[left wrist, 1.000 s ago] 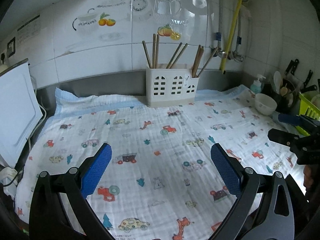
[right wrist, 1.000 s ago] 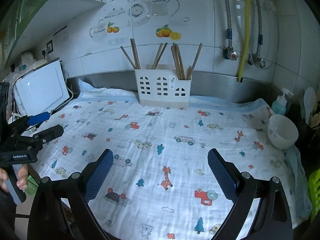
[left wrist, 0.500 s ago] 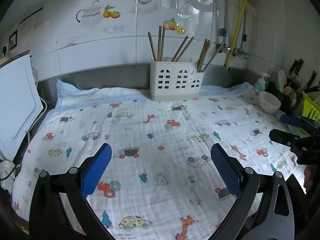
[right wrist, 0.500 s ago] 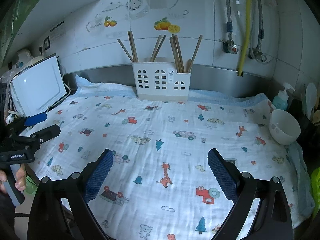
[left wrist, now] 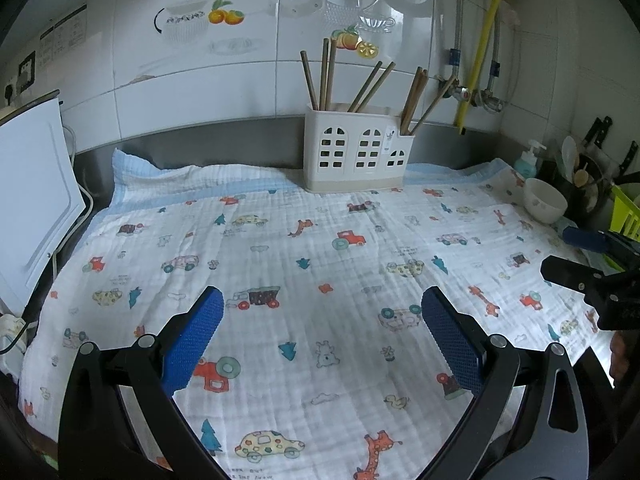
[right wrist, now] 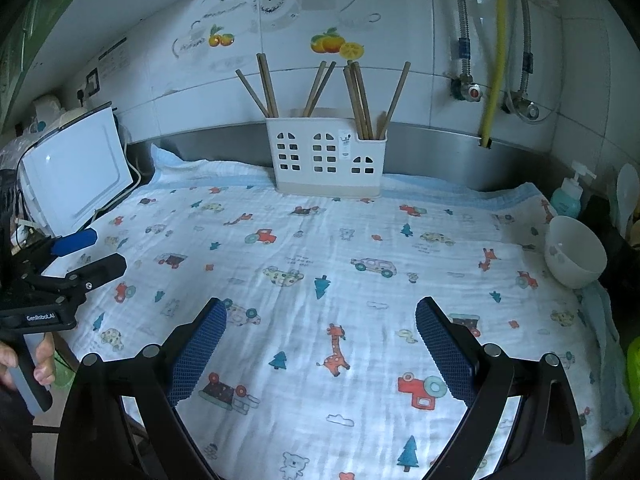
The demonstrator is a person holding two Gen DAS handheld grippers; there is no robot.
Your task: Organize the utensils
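I see the white utensil holder (left wrist: 357, 148) at the far middle of the bench, against the steel backsplash, with wooden chopsticks (left wrist: 325, 74) standing tilted in its compartments: some at the left, some in the middle, a bunch at the right. It stands on the far edge of a printed cloth (left wrist: 280, 272) that covers the bench. My left gripper (left wrist: 322, 320) hangs over the near part of the cloth, fingers spread wide with nothing between them. My right gripper (right wrist: 320, 320) does the same, fingers apart and empty. At the right, near the cloth's edge, sits a white bowl (right wrist: 575, 250), a soap bottle (right wrist: 568, 196) behind it. A white board (right wrist: 76, 172) leans at the left.
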